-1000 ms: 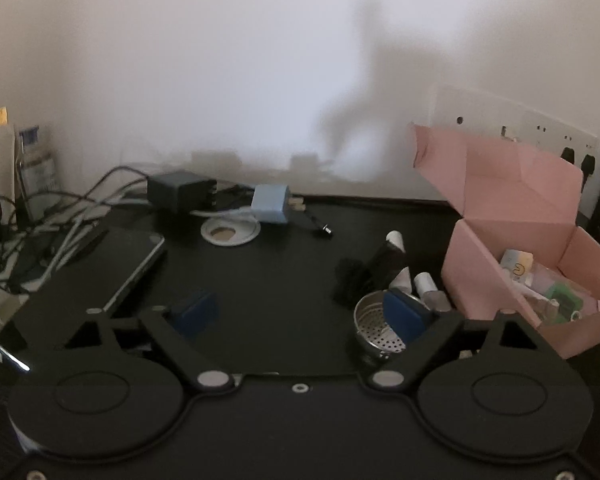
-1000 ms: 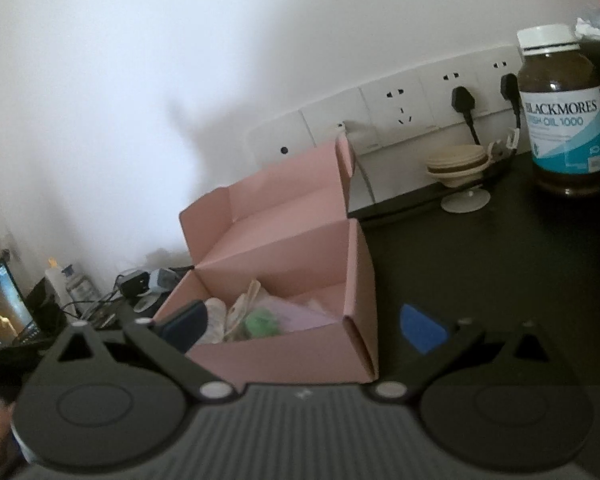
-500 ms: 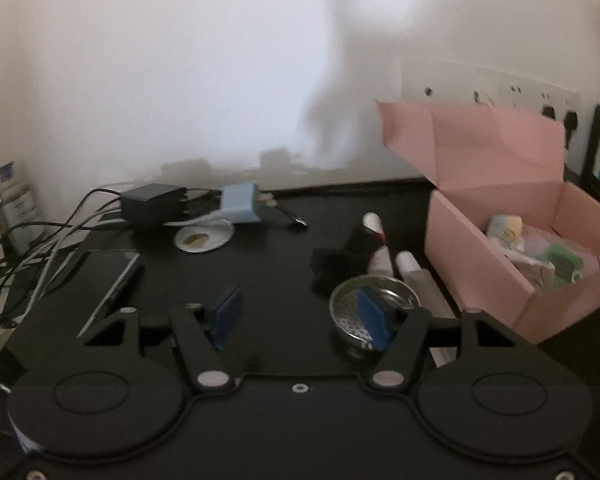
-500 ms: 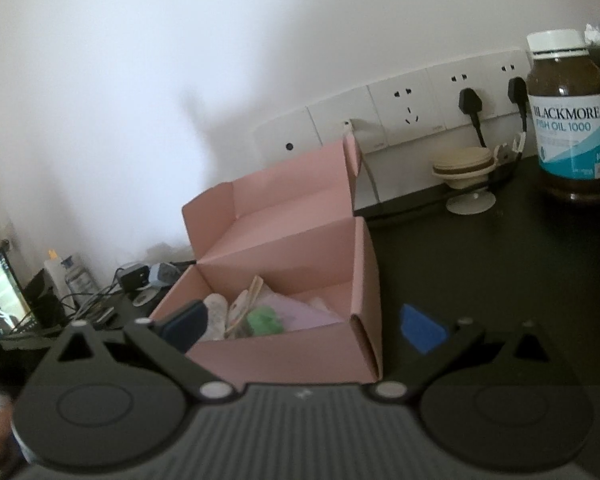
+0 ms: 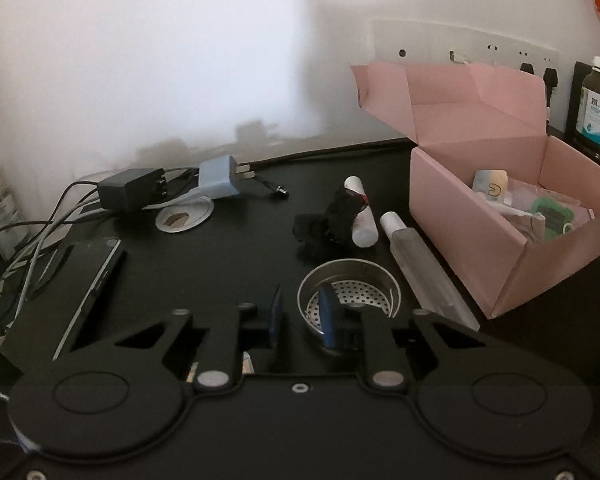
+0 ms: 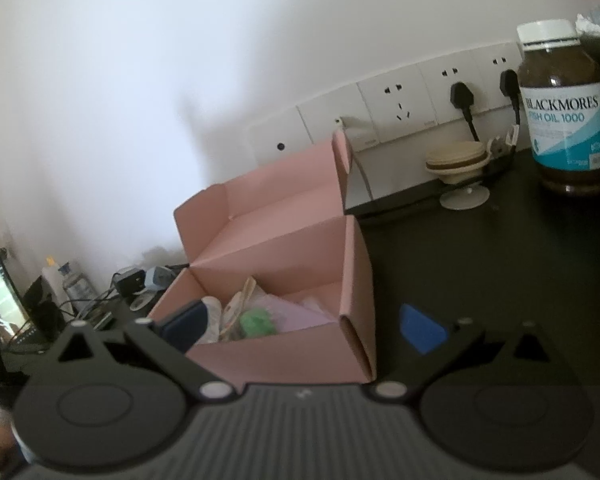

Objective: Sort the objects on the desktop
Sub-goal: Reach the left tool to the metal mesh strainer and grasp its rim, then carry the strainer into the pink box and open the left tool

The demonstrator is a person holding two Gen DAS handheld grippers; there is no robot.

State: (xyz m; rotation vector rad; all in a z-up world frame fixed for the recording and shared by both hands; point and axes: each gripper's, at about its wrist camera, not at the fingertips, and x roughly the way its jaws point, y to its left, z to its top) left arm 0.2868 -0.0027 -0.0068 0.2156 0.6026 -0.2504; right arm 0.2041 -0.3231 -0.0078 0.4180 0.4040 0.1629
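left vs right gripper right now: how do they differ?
The left gripper has just closed, its fingers pinching the rim of the metal strainer cup; the right gripper stands wide open, holding nothing. Left works over the desk's clutter; right hangs at the pink box. Both have blue pads.

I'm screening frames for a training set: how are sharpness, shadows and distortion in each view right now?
Left wrist view: sharp; the metal strainer reads clearly, soft shadows fall on the wall, and fisheye bends the edges. Right wrist view: softer overall, though the fish oil bottle label is legible; the socket strip curves.
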